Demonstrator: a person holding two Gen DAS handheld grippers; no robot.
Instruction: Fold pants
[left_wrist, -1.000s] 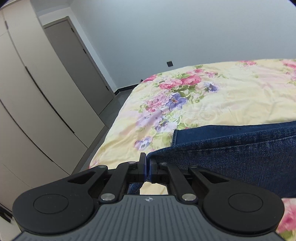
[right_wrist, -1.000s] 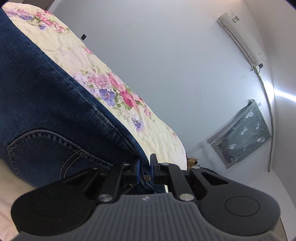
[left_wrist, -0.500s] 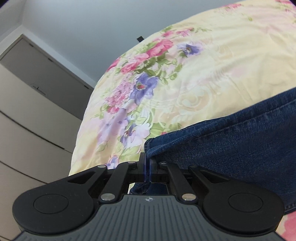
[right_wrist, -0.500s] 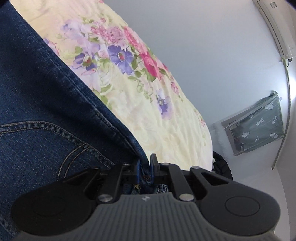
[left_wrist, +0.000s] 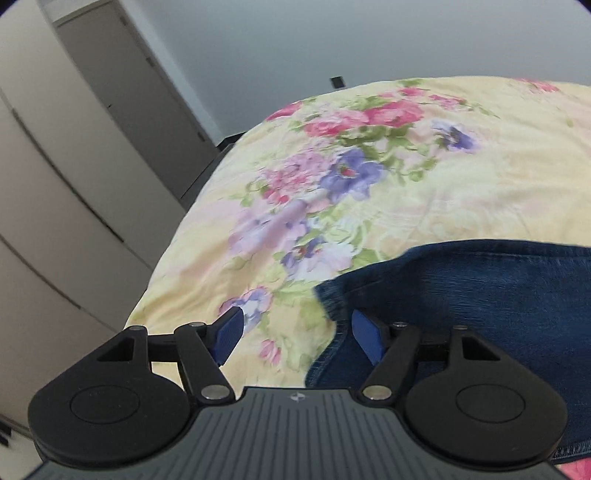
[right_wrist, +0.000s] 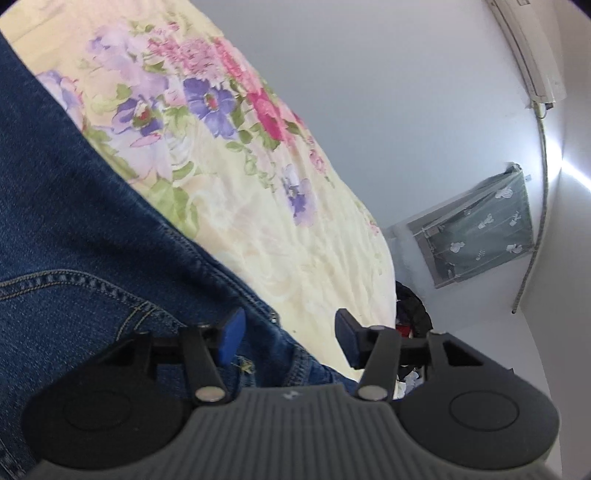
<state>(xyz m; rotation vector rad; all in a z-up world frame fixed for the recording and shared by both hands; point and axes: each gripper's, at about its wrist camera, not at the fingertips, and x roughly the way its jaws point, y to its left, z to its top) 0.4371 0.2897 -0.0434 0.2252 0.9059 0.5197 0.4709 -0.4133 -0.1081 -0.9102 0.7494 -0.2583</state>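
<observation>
Dark blue denim pants (left_wrist: 480, 295) lie on a yellow floral bedspread (left_wrist: 406, 177). In the left wrist view a hem corner of the pants lies just ahead of my open left gripper (left_wrist: 297, 328), nearer its right finger, with nothing held. In the right wrist view the waist end with a back pocket (right_wrist: 74, 280) fills the left side. My right gripper (right_wrist: 290, 338) is open over the waistband edge and holds nothing. The bedspread (right_wrist: 258, 177) runs off to the right.
Beige wardrobe doors (left_wrist: 55, 206) and a grey door (left_wrist: 140, 99) stand left of the bed. A wall air conditioner (right_wrist: 532, 55), a curtained window (right_wrist: 476, 236) and a dark heap of items (right_wrist: 412, 314) sit beyond the bed's right edge.
Both grippers were shut on the pants, the left on a hem corner and the right on the waistband. Both have opened and let go, and the denim now rests on the bed.
</observation>
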